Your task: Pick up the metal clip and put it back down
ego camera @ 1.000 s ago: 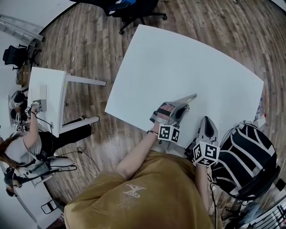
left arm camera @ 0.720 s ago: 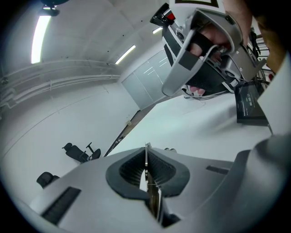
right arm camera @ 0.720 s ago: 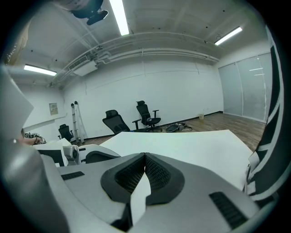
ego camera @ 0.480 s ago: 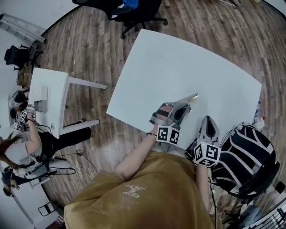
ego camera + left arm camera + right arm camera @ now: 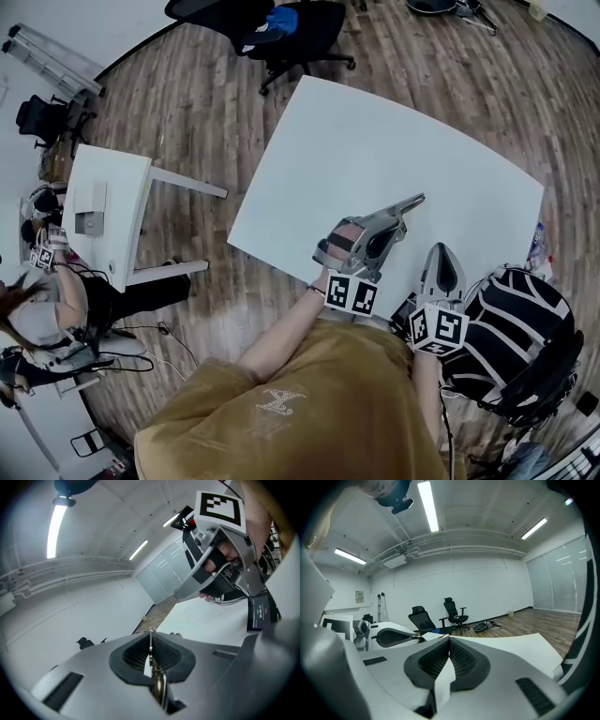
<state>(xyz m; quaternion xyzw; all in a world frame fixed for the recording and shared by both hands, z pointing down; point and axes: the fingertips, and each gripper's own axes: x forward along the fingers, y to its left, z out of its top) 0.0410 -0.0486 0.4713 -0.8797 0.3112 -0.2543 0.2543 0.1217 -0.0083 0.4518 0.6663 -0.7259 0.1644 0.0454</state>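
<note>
Our left gripper (image 5: 403,207) grips the clip (image 5: 151,649) over the surface (image 5: 375,141); our right gripper (image 5: 441,253) is closed

table (image 5: 375,141): white | floor (image 5: 187,103): brown wood-grain | shirt (image 5: 319,403): mustard | metal clip (image 5: 150,641): silvery

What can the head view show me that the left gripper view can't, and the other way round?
Only the head view: the person's ochre shirt, a black office chair, a small side table and a second person beside it. Only the left gripper view: ceiling light strips and, close up, the thin metal clip pinched in the left tongs. Both: the big white table, the left tongs and the right tongs.
</note>
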